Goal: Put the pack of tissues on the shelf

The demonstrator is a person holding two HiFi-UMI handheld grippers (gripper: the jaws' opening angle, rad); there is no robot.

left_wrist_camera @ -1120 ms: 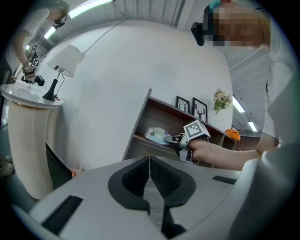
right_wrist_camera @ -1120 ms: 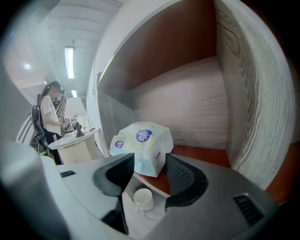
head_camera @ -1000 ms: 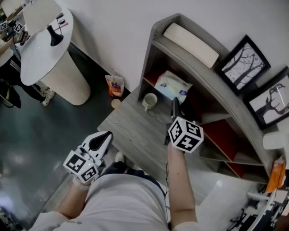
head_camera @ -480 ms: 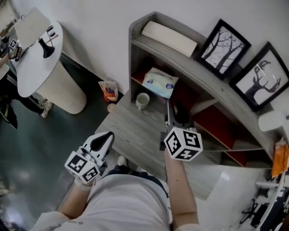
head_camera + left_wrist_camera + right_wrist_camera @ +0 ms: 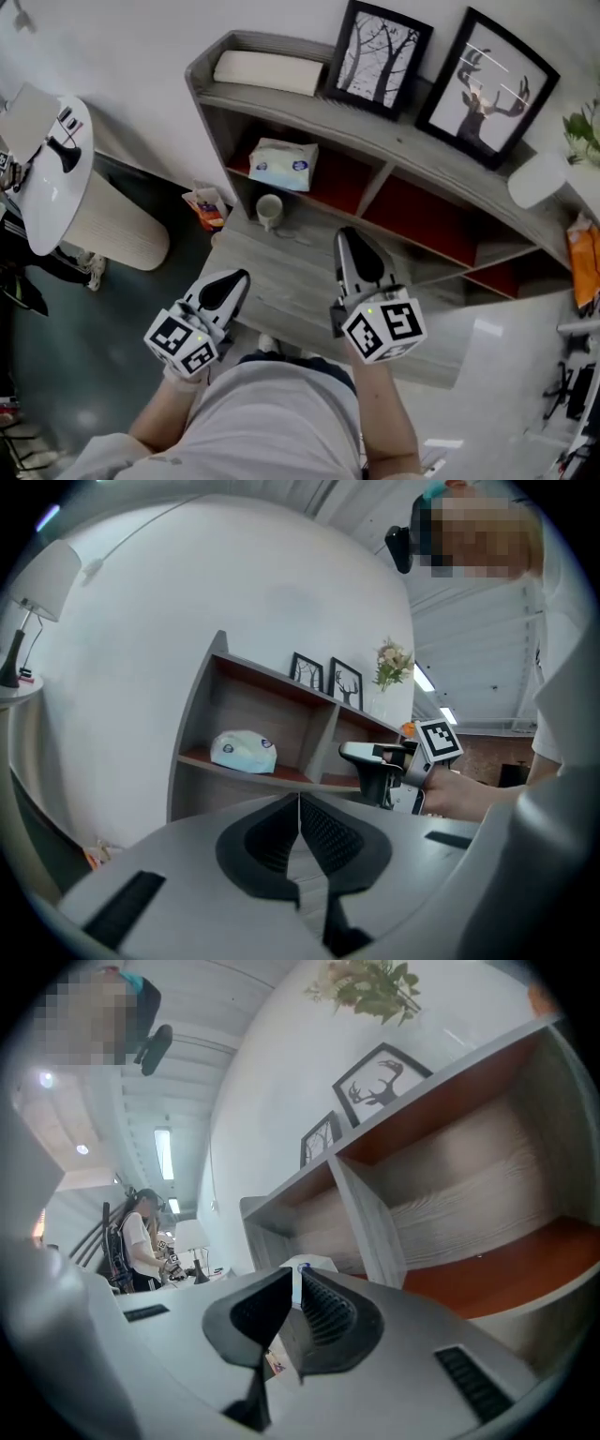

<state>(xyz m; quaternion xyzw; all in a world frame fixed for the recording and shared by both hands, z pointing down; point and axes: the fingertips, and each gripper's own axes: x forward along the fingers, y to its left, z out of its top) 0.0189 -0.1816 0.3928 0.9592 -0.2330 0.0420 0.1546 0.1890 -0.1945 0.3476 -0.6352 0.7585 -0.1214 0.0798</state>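
Observation:
The pack of tissues [image 5: 283,165], white with blue print, lies in the far-left compartment of the grey shelf [image 5: 441,167] with red-brown inner boards. It also shows in the left gripper view as the tissue pack [image 5: 243,752] and peeks out behind the jaws in the right gripper view [image 5: 311,1264]. My right gripper [image 5: 345,235] hangs over the wooden desk [image 5: 281,286], well back from the shelf and the pack. Its jaws are closing, almost together, with nothing between them [image 5: 296,1275]. My left gripper [image 5: 237,278] is held low at the desk's near-left corner, shut and empty [image 5: 299,800].
A pale cup [image 5: 270,208] stands on the desk below the pack. On the shelf top are a flat white box [image 5: 267,70] and two framed pictures [image 5: 380,56]. A round white table [image 5: 47,178] with a lamp stands at the left, and a snack bag [image 5: 206,206] lies on the floor.
My right gripper has pulled back from the shelf toward me and its jaws have come together. The pack stays on the shelf. The head view has swung right. My left gripper has barely moved.

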